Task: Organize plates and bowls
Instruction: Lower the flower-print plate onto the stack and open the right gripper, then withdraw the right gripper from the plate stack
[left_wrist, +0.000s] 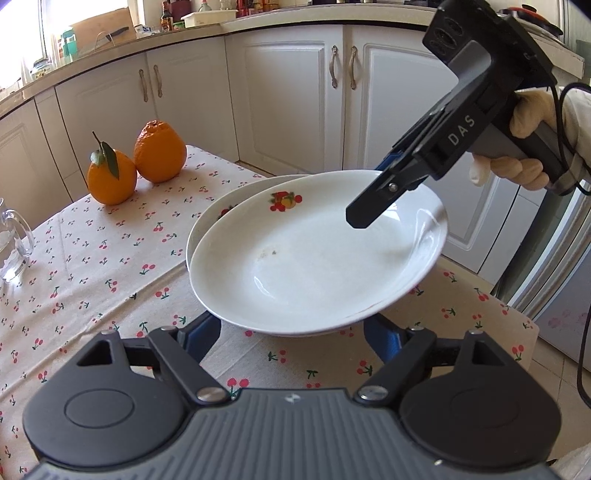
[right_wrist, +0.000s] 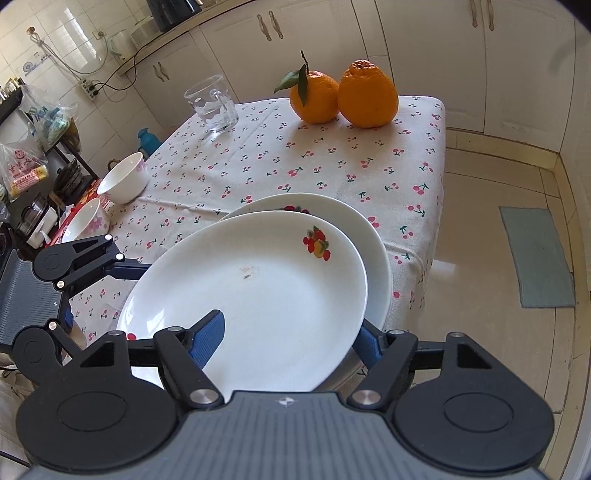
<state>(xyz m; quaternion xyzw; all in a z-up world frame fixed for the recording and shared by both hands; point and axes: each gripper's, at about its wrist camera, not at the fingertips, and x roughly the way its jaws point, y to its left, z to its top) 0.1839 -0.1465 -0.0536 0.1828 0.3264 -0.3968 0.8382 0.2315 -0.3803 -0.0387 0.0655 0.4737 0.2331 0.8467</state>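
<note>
1. A white, shallow ceramic upper plate (right_wrist: 258, 295) with a fruit decal on its rim is tilted over a second white ceramic lower plate (right_wrist: 376, 258) on the table (right_wrist: 295, 166), which is covered by a cream cherry-print cloth.
2. The right claw (right_wrist: 288, 339) holds the upper plate by its near-right rim: one blue pad lies on the plate's inner face, the other sits under the rim.
3. The left claw (left_wrist: 295, 336) stands wide at the plate's near edge; its blue fingers (left_wrist: 201, 332) reach under the rim, and whether they touch it cannot be told.
4. In the left wrist view a gloved hand (left_wrist: 524, 155) grips the right claw's handle.
5. Two oranges (right_wrist: 343, 96), one with a leaf, sit touching at the table's far edge.
6. A clear glass mug (right_wrist: 214, 103) stands far left.
7. Two white bowls (right_wrist: 123, 179) with pink flowers are near the table's left edge.
</note>
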